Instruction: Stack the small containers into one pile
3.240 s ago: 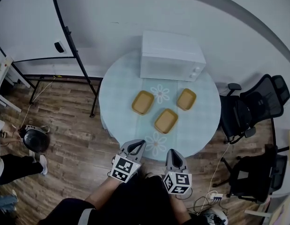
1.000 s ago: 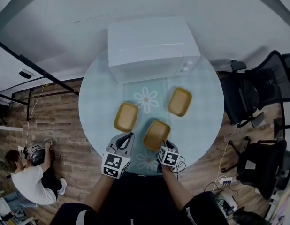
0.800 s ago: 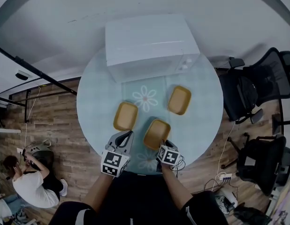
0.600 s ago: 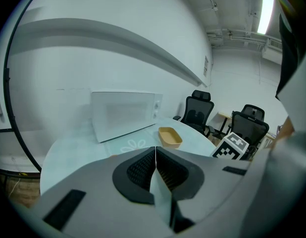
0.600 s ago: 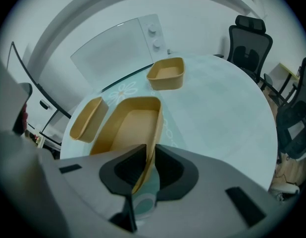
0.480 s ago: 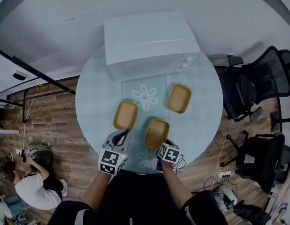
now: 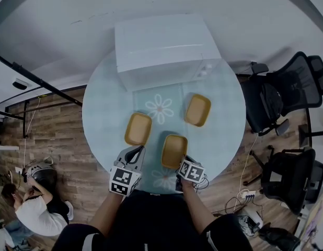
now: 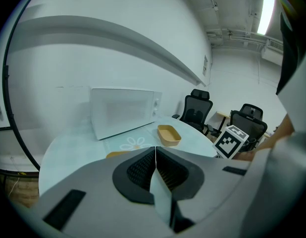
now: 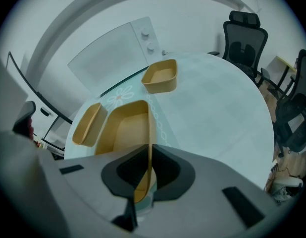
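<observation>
Right gripper (image 7: 181, 164) clamps the near container (image 7: 173, 150) by its wall, one of three; left container (image 7: 138, 129) and far container (image 7: 197, 110) lie apart; left gripper (image 7: 136, 153) closed, empty.

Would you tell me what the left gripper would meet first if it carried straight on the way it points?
Probably the left-hand yellow container, which lies just ahead of the shut left gripper; height is hard to judge.

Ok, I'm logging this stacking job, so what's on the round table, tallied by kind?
Mustard-yellow rectangular containers: 3
White box-shaped microwave oven: 1
Total: 4
</observation>
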A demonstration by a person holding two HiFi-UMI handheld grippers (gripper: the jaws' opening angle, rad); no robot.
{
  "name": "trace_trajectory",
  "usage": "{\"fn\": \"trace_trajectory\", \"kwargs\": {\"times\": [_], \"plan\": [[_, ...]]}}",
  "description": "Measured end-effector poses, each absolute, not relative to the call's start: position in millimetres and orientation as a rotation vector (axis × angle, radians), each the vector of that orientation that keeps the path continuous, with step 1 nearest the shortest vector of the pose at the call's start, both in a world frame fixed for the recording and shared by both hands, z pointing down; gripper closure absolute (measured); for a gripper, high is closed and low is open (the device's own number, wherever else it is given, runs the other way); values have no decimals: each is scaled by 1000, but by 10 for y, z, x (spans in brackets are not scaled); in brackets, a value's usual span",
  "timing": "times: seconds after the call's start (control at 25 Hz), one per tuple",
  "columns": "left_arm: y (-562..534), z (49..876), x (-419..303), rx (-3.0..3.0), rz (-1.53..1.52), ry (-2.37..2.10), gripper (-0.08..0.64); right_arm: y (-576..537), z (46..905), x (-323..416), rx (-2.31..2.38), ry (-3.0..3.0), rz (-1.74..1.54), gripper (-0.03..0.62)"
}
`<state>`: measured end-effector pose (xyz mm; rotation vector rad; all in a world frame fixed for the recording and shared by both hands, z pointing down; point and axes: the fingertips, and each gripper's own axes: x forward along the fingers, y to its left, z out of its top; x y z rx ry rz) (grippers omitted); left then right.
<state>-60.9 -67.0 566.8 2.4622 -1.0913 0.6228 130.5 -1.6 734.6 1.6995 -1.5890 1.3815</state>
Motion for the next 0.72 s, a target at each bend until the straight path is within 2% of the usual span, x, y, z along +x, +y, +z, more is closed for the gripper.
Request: {"fn": "trace_trajectory", "kwargs": {"times": [0.72], "plan": [[-717,5658,-510,2478,612,-1071,545,-393,6814,1625,1779,-1626,1459,554]]}}
